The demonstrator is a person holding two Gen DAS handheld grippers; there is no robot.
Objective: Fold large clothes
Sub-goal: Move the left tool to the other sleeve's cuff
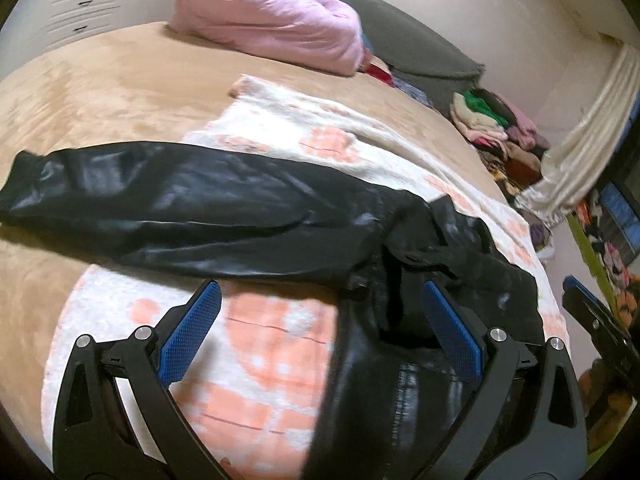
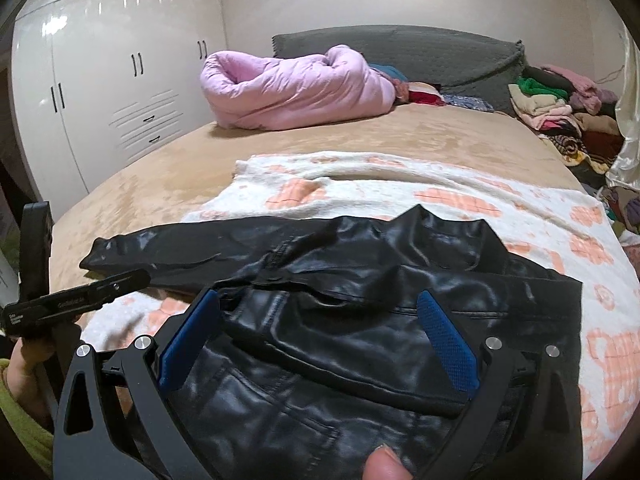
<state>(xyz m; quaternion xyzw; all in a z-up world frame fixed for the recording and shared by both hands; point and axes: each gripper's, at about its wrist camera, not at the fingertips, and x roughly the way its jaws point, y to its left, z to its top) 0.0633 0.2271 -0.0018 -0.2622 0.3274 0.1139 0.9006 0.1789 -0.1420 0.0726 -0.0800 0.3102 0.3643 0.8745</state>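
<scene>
Jacket (image 2: 340, 320) flat on blanket (image 2: 520, 208); both grippers' jaws spread, empty.

Bare tan bed (image 2: 160, 176) lies open toward its left edge; a pink duvet (image 2: 296, 88) blocks the head end, clothes pile (image 2: 560, 116) the right.

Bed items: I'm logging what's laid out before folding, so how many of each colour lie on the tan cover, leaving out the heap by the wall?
Black: 1, jacket
Pink: 1, quilt
White-and-orange: 1, blanket
Total: 3
</scene>
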